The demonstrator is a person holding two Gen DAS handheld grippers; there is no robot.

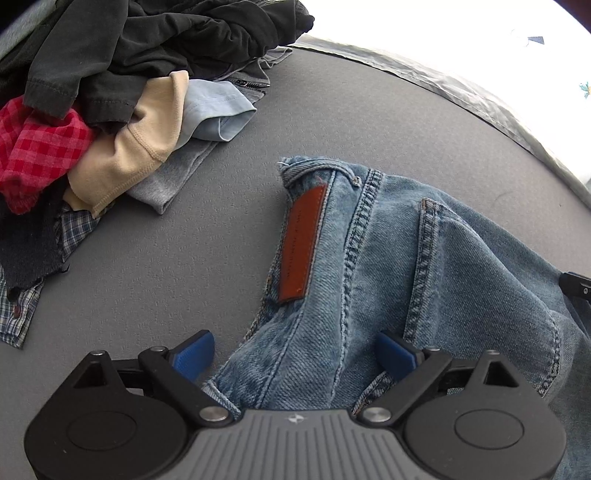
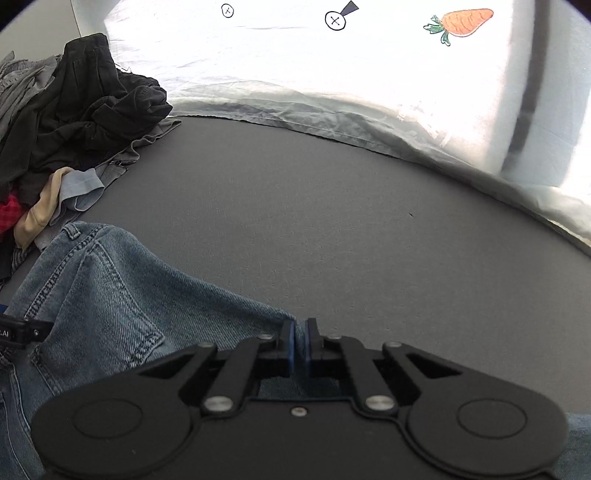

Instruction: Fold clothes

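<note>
Home bedroom, carrot-print bedsheet [image 2: 369,74], laundry pile [image 1: 110,74]

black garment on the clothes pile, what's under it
Under the crumpled black garment lie a red checked cloth, a beige knit piece and a pale blue cuff; anything deeper in the pile is covered.

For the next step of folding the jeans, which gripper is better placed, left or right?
Probably right: the right gripper is already shut on the jeans edge. The left gripper stands open over the denim, gripping nothing.
</note>
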